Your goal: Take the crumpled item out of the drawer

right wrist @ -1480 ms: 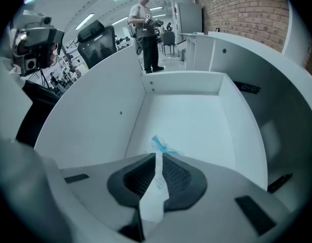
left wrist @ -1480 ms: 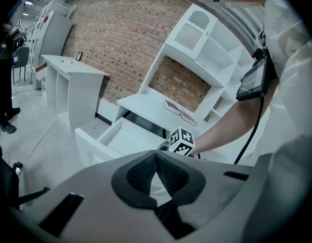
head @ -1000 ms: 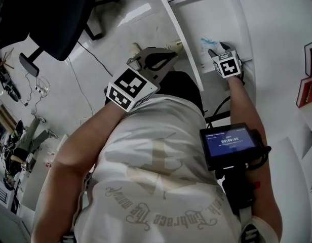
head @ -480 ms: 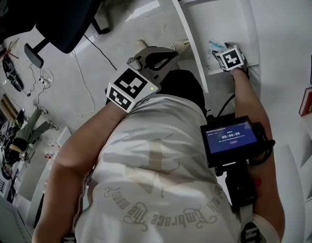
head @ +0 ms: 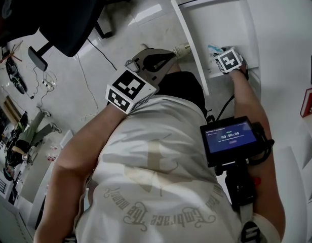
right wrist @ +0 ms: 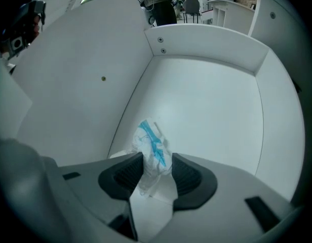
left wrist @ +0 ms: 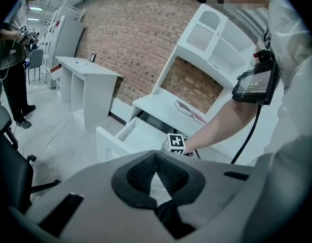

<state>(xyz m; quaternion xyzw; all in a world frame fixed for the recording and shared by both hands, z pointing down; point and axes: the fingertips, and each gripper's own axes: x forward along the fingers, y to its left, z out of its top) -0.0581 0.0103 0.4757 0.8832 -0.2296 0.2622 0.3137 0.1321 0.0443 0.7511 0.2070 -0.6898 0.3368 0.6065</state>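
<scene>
Closing right hand-held gripper [right wrist: 157,162] pinches crumpled white-blue wrapper [right wrist: 152,148] in smooth white drawer [right wrist: 211,105].

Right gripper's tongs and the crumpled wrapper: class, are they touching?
Touching. The right gripper view shows the tongs, which have just been closing, with both pads against the crumpled wrapper between them, in the drawer.

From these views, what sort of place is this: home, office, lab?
Probably a lab or studio staged with furniture rather than a lived-in home. The cues are a bare brick wall, a white desk unit with its drawer open, a second white desk, and an office chair.
</scene>
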